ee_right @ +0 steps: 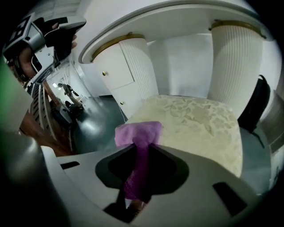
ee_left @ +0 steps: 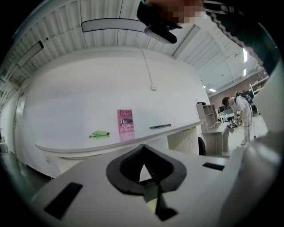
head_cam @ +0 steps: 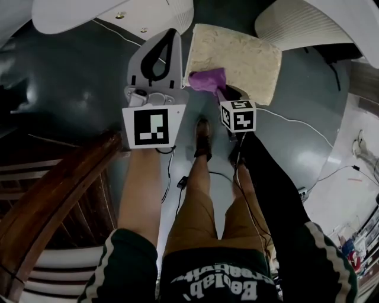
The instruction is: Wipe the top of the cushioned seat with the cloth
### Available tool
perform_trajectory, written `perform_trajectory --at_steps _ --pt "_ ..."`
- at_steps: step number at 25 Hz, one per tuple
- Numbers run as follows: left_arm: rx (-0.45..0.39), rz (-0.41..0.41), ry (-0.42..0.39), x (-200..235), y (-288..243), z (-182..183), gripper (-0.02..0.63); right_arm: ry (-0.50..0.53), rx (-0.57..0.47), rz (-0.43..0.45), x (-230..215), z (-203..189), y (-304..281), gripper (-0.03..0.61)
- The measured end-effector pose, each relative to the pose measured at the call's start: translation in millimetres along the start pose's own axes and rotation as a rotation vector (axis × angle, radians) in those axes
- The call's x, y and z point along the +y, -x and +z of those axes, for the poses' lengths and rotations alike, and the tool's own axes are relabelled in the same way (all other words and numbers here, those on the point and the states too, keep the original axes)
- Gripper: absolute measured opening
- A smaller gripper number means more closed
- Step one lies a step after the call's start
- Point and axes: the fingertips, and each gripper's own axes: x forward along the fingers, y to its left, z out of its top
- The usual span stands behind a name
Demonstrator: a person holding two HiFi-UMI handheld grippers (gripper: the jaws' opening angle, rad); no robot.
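Observation:
The cushioned seat (head_cam: 243, 56) is a cream, patterned square pad just ahead of my feet; it also fills the right gripper view (ee_right: 199, 119). A purple cloth (head_cam: 208, 80) lies bunched over the seat's near left corner. My right gripper (head_cam: 220, 90) is shut on the cloth (ee_right: 138, 133), whose free end spreads onto the cushion's edge. My left gripper (head_cam: 172, 34) hangs left of the seat, over the dark floor, with its jaws shut on nothing. In its own view the left gripper (ee_left: 144, 150) points up and away from the seat.
White ribbed cabinet pillars (ee_right: 233, 62) and a white desk (head_cam: 106, 13) stand behind the seat. A wooden stair rail (head_cam: 53, 201) runs at the left. Cables (head_cam: 296, 121) trail over the dark floor. A pink book (ee_left: 125, 121) stands on a white counter, with a person (ee_left: 239, 111) far off.

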Motion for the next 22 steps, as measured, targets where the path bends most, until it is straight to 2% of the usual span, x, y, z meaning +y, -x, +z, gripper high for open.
perform_trajectory --at_steps 14,18,22 --pt "0.001 -0.05 0.023 -105.1 -42.4 19.6 0.014 -0.07 0.102 -0.243 -191.5 -72.9 108.6 0.104" --pt "0.0 -0.055 0.022 -124.5 -51.7 23.1 0.014 -0.081 0.105 -0.253 -212.0 -82.3 121.6 0.104" --pt "0.004 -0.067 0.012 -139.7 -56.4 23.0 0.014 -0.09 0.083 -0.226 -208.5 -82.8 121.0 0.104"
